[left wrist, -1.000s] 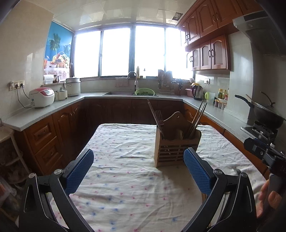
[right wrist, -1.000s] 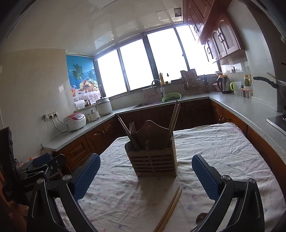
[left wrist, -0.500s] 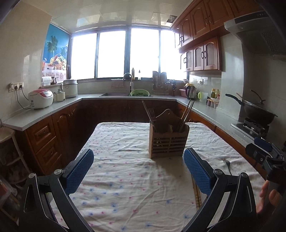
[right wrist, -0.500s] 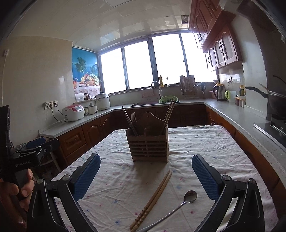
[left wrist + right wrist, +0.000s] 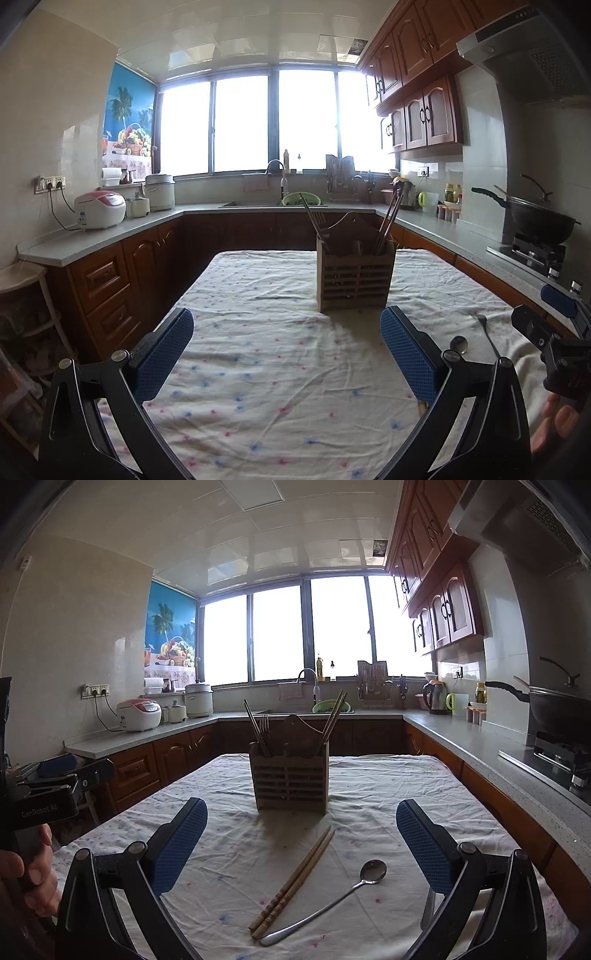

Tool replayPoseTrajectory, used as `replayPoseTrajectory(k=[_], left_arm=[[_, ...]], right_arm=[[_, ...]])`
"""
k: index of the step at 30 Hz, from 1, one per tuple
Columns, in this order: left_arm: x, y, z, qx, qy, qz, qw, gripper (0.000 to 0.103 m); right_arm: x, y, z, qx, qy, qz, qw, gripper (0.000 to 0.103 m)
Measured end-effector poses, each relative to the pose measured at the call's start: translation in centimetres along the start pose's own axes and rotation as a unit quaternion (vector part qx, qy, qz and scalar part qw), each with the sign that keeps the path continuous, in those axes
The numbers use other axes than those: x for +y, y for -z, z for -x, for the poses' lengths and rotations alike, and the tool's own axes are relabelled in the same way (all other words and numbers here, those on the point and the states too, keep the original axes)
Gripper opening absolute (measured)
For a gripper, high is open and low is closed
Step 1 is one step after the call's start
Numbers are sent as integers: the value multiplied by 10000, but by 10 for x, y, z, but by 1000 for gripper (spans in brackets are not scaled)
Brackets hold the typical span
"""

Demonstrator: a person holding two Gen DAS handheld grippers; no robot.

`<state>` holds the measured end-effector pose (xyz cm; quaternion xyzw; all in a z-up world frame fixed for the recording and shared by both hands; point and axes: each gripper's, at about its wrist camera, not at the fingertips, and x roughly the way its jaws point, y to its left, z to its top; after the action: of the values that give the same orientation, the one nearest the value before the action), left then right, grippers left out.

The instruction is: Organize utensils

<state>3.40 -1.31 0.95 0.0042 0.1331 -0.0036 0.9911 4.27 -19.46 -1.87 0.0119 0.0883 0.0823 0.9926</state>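
A wooden utensil holder (image 5: 290, 781) stands mid-table with chopsticks and a fork in it; it also shows in the left wrist view (image 5: 355, 275). A pair of wooden chopsticks (image 5: 293, 878) and a metal spoon (image 5: 332, 899) lie on the cloth between the fingers of my right gripper (image 5: 301, 845), which is open and empty above them. Another metal utensil (image 5: 428, 908) is partly hidden behind its right finger. My left gripper (image 5: 286, 354) is open and empty over bare cloth, left of the holder. The spoon bowl (image 5: 458, 344) and a fork (image 5: 487, 332) show at its right.
The table carries a white dotted cloth (image 5: 388, 794). Counters run around the room, with a rice cooker (image 5: 99, 210) on the left, a sink (image 5: 273, 203) at the back and a wok on a stove (image 5: 543, 221) on the right. A small shelf (image 5: 26, 280) stands at the left.
Both grippers have pulled back from the holder and tilted level. The chopsticks, spoon and another utensil on the cloth have come into the views. Both stay open.
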Motion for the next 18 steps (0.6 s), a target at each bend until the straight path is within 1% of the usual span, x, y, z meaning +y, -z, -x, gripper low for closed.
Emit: replayPoseTrajectory(k=[3,6,11,18], left_arm=[[0,8,-2,78,-64,-50,9999,103],[0,13,-2,137,-91,-48,9999,103],[-1,19,-2,202,-124,-69,9997,103],[0,24,0,191,-137,-49,9997,103]], right_arm=[[0,11,1,35,129,-31,9999,103],[-1,16,5,29,168,-47,9998,103],[0,24,7,87,167,-74,9998,103],[-10,30,8,80,173,-362,9992,103]])
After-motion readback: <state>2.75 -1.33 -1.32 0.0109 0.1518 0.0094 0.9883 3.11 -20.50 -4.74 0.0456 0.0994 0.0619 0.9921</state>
